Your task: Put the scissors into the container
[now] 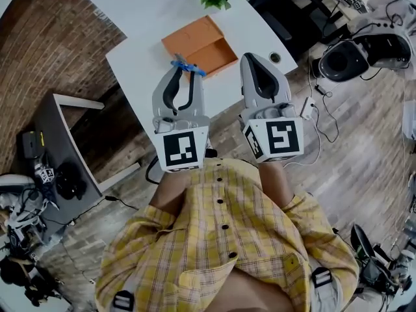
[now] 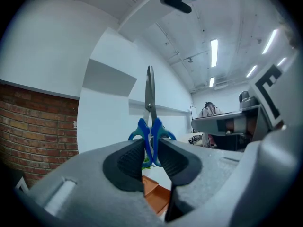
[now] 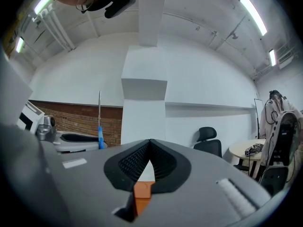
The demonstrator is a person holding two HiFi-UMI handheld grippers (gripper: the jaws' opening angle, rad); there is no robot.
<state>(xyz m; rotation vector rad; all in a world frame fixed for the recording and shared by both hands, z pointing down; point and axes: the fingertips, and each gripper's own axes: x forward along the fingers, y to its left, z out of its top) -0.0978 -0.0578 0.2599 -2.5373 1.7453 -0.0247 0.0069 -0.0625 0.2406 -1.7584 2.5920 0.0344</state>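
The left gripper [image 1: 184, 67] pinches the blue-handled metal scissors [image 1: 187, 65] near the open orange cardboard box's [image 1: 200, 44] front edge. The right gripper [image 1: 257, 60] is closed and empty.

Person wears a yellow plaid button-front shirt [image 1: 260, 239] crossed by pale and grey check lines, with a row of small dark buttons [image 1: 224, 227] down the front. The grey moulded-plastic left gripper [image 1: 184, 68] and the matching right gripper [image 1: 257, 62] each carry a white cube with black square markers [image 1: 180, 149] at the rear. The inner jaw faces bear black ribbed pads [image 2: 125, 162].
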